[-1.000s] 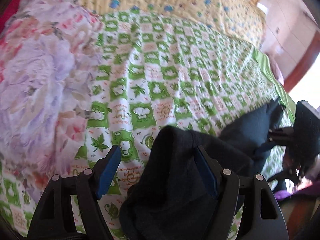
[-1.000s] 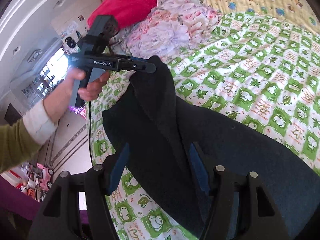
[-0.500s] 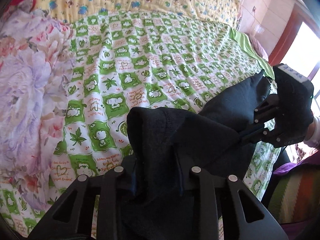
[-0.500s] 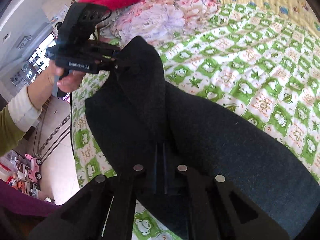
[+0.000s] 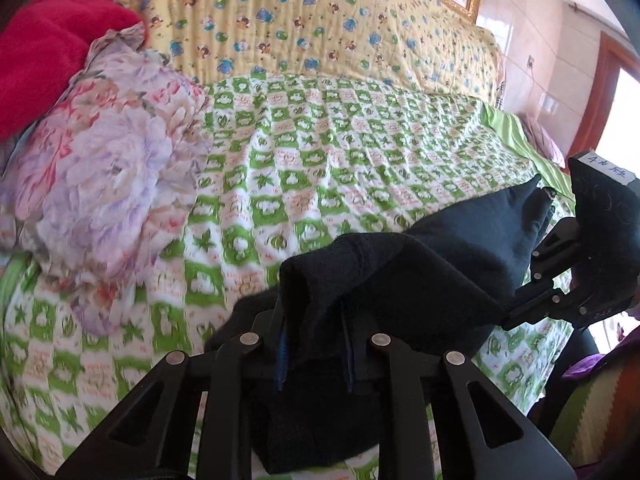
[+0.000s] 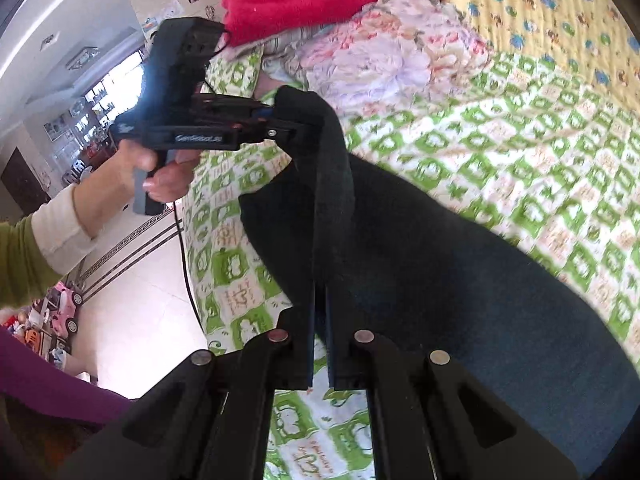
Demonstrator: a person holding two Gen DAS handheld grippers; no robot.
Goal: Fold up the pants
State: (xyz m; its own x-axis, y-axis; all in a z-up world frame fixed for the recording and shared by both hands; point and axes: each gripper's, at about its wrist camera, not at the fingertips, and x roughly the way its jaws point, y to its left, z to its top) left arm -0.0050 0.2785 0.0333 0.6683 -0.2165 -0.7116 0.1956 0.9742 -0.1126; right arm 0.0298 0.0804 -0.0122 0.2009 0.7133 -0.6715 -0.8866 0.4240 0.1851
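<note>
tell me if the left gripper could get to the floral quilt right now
Probably not freely: the left gripper is closing on the dark pants, so it is occupied, though the floral quilt lies unobstructed beside it.

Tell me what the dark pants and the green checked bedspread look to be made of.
Dark pants: a thick, matte, slightly fuzzy knit or brushed fabric, seemingly; it drapes in soft heavy folds with no sheen. Green checked bedspread: thin printed woven cloth, probably cotton or a blend; it shows fine ripples and a flat, dull printed surface.
</note>
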